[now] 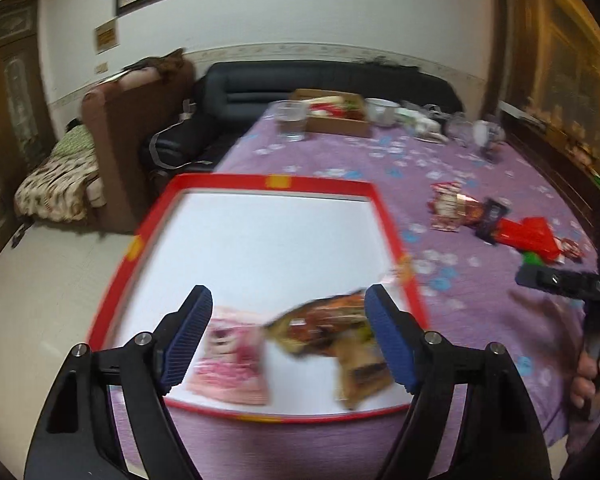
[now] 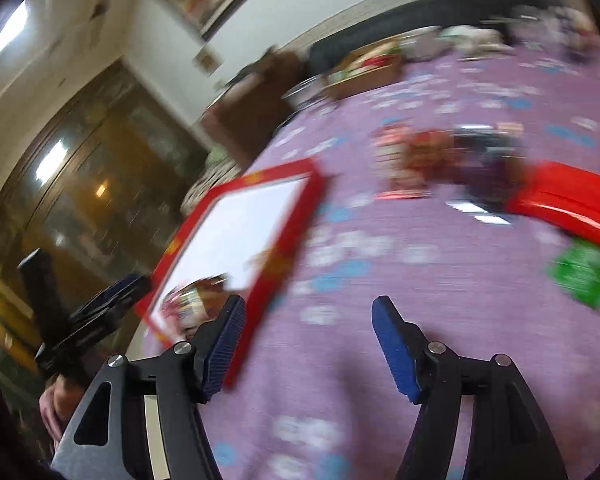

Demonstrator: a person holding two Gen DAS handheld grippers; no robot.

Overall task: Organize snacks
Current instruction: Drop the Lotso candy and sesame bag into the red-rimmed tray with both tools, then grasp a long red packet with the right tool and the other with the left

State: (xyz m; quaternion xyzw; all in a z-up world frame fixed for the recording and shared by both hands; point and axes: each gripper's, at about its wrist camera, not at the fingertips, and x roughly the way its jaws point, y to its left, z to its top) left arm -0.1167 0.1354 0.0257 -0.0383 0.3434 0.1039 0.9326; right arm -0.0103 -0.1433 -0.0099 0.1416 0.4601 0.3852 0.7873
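Observation:
A red-rimmed white tray [image 1: 276,182] lies on the purple tablecloth; it also shows in the right wrist view [image 2: 300,216]. In it lie a pink snack packet [image 1: 230,364] and a brown snack packet [image 1: 328,326]. My left gripper [image 1: 288,312] is open and empty, just above these two packets. My right gripper [image 2: 308,320] is open and empty over bare cloth right of the tray. Loose snacks lie on the cloth to the right: a red-and-white packet [image 1: 446,206], a dark packet [image 1: 492,216], a long red packet [image 1: 528,234] and a green packet [image 2: 584,276].
A cardboard box [image 1: 336,116] with food, a clear glass [image 1: 292,120], a bowl [image 1: 382,110] and clutter stand at the table's far end. A dark sofa [image 1: 320,80] and brown armchair [image 1: 132,120] are beyond. The table's left edge runs beside the tray.

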